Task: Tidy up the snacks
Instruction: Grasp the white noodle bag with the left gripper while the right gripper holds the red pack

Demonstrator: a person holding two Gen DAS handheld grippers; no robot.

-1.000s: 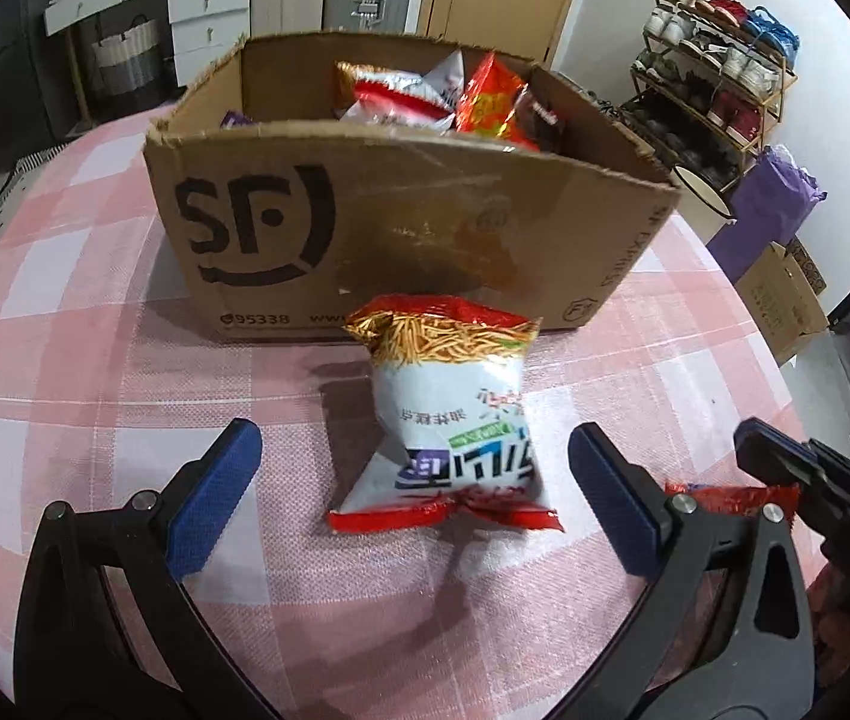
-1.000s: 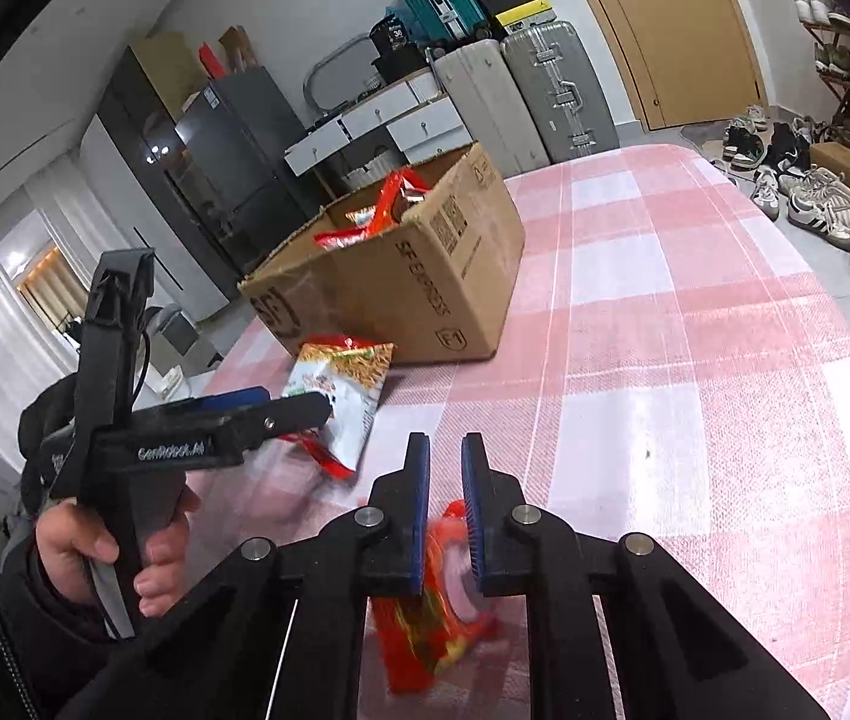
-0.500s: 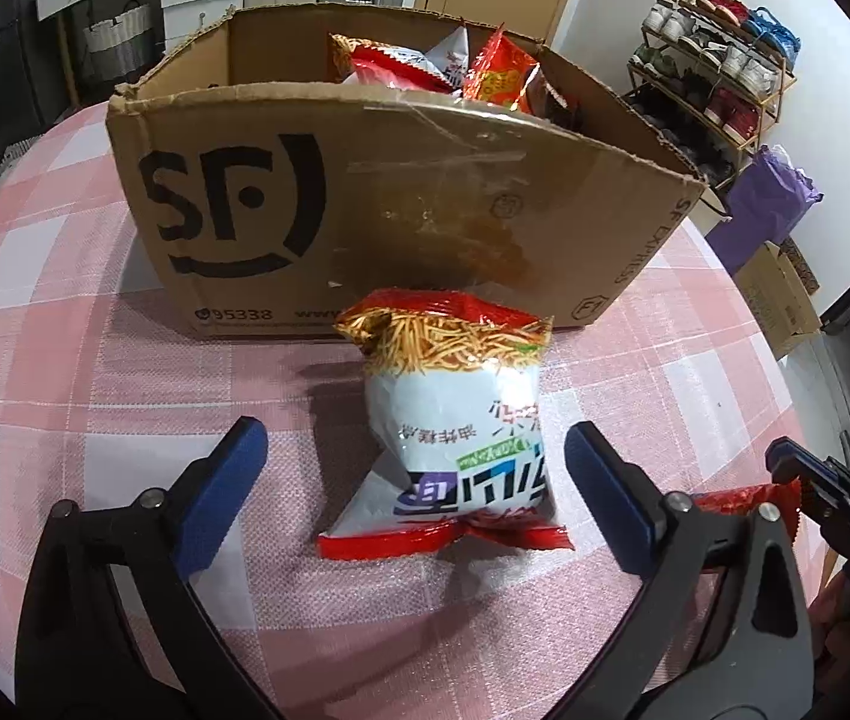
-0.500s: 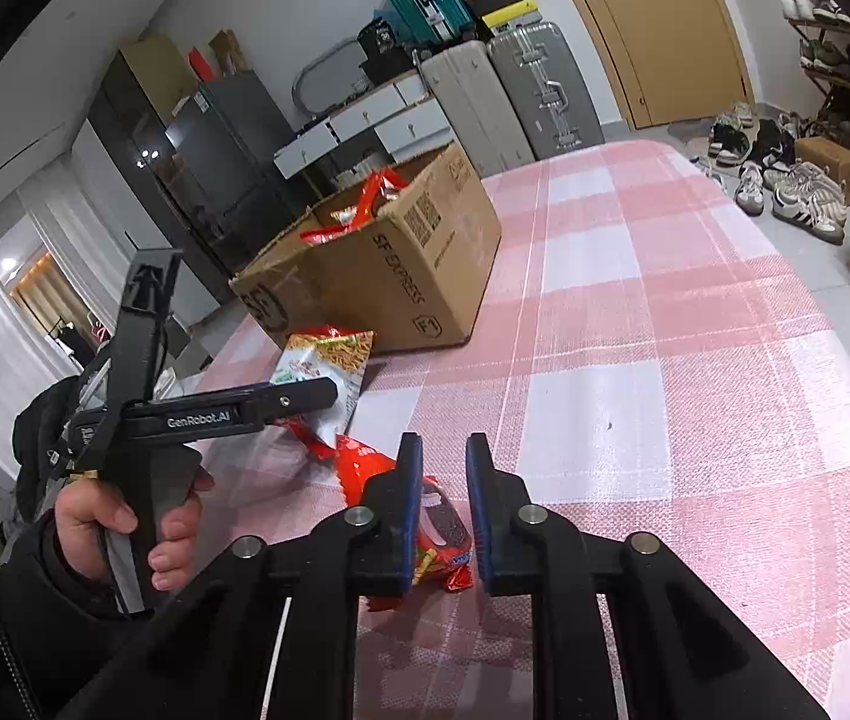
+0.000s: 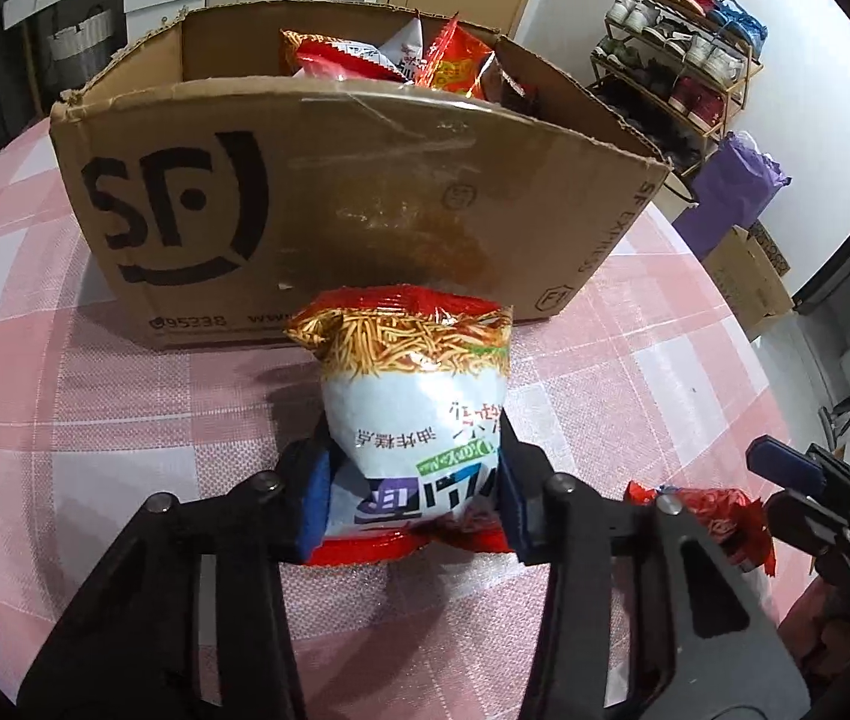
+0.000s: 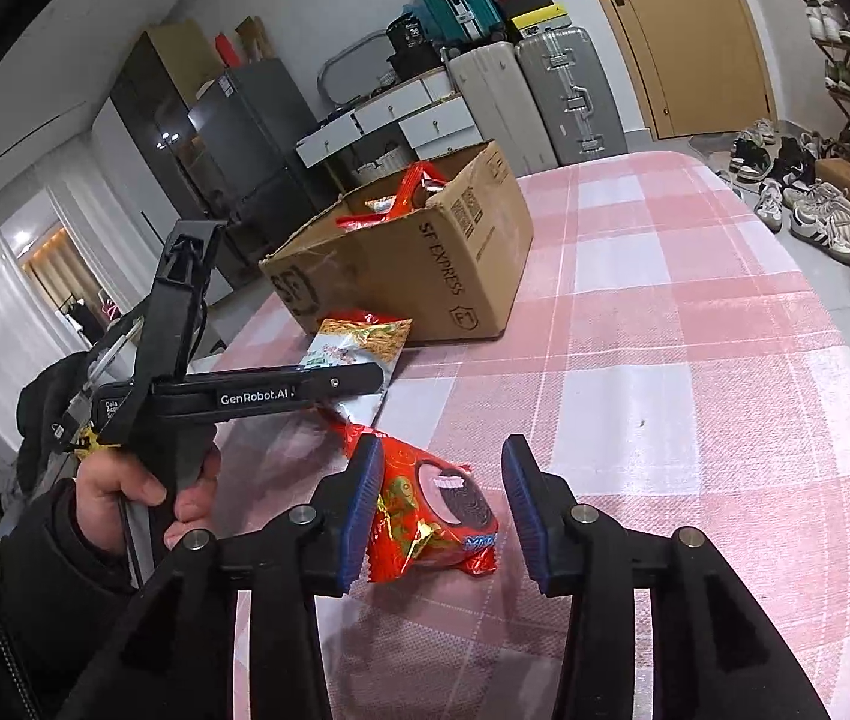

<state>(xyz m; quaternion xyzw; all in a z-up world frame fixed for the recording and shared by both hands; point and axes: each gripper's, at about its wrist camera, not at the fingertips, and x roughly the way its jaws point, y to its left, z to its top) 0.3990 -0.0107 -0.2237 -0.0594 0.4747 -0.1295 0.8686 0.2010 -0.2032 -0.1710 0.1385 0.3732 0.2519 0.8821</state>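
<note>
Down on the pink-checked counter [image 5: 95, 420], the left gripper [image 5: 413, 498] has its blue-padded fingers [image 5: 314, 498] on either side of the white noodle-snack bag [image 5: 419, 414], closing in with the pads pressing the lower part of the bag. That bag lies just in front of the cardboard box [image 5: 335, 210], its crimped top end close to the box's near wall. Inside the box stand several other snack packets [image 5: 407, 60], red and orange. In the right wrist view the right gripper [image 6: 439, 516] is opening, its fingers [image 6: 359, 516] apart over a red cookie packet [image 6: 430, 516] that lies flat on the counter; the left pad sits against the packet's edge while the right pad is clear of it. A hand [image 6: 125, 498] in a dark sleeve holds the left gripper's handle to the left, with the noodle bag under its fingers near the box. Against the far wall stand suitcases [image 6: 544, 102], and shoes [image 6: 808, 204] lie on the floor beyond the counter.
</note>
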